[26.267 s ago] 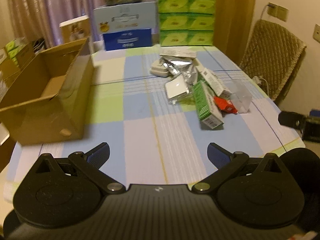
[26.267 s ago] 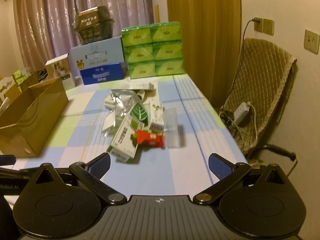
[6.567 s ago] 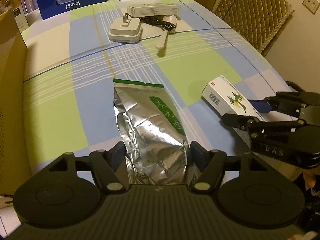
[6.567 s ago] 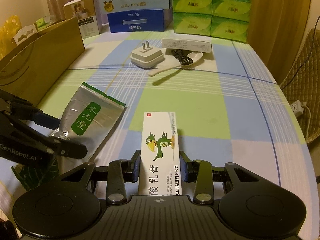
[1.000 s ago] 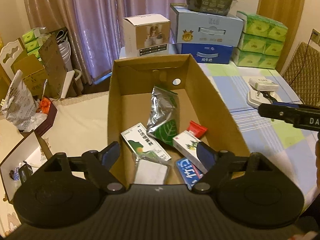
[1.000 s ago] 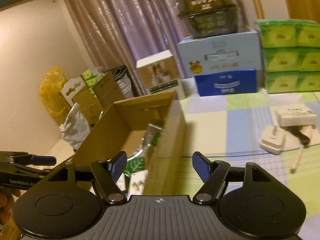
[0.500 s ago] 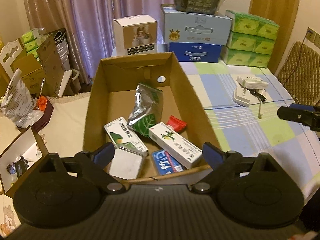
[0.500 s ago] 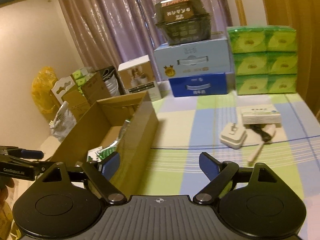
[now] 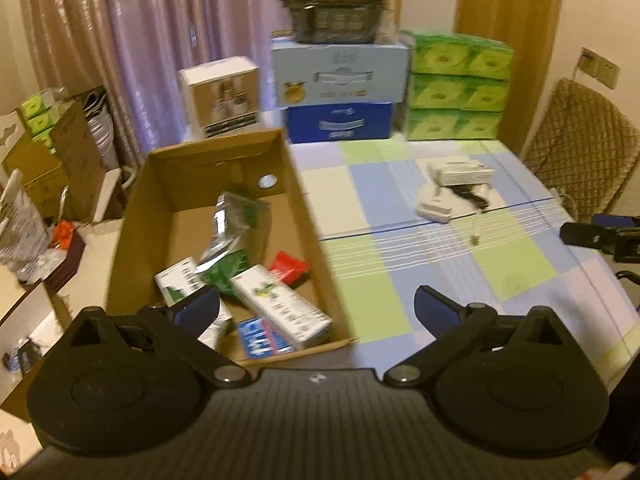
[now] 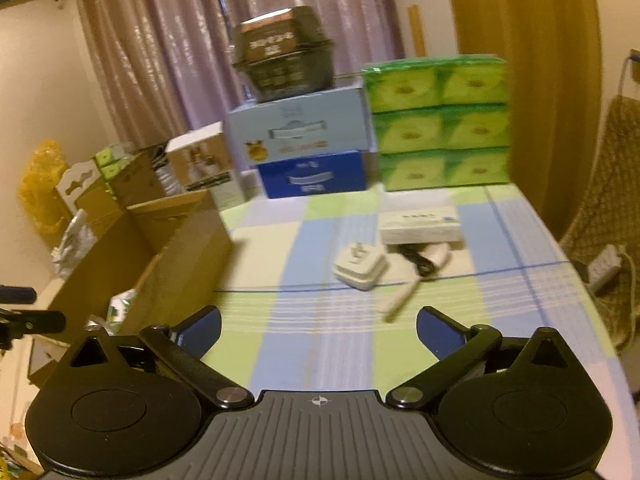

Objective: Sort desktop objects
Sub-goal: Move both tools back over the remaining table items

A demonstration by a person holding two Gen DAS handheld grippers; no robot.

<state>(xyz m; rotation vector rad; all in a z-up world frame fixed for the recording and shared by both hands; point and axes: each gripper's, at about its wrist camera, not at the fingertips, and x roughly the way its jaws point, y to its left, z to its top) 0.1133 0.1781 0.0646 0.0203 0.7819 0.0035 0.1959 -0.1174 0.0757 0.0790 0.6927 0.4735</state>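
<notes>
Since half a second ago both views have swung right, so the cardboard box (image 9: 224, 240) now sits at ten o'clock of the left gripper (image 9: 316, 308), whose jaws gape wide and empty. Inside lie a white carton (image 9: 280, 310), a foil pouch (image 9: 234, 236) and a red packet (image 9: 288, 270). The right gripper (image 10: 318, 330) is likewise spread, holding nothing. At twelve to one o'clock on the checked tablecloth (image 10: 320, 344) lie a spoon (image 10: 400, 300), a white charger (image 10: 360, 266) and a flat white box (image 10: 420, 228). Farther back stand green tissue packs (image 10: 440, 124), blue cartons (image 10: 308, 148) and curtains (image 10: 200, 40).
</notes>
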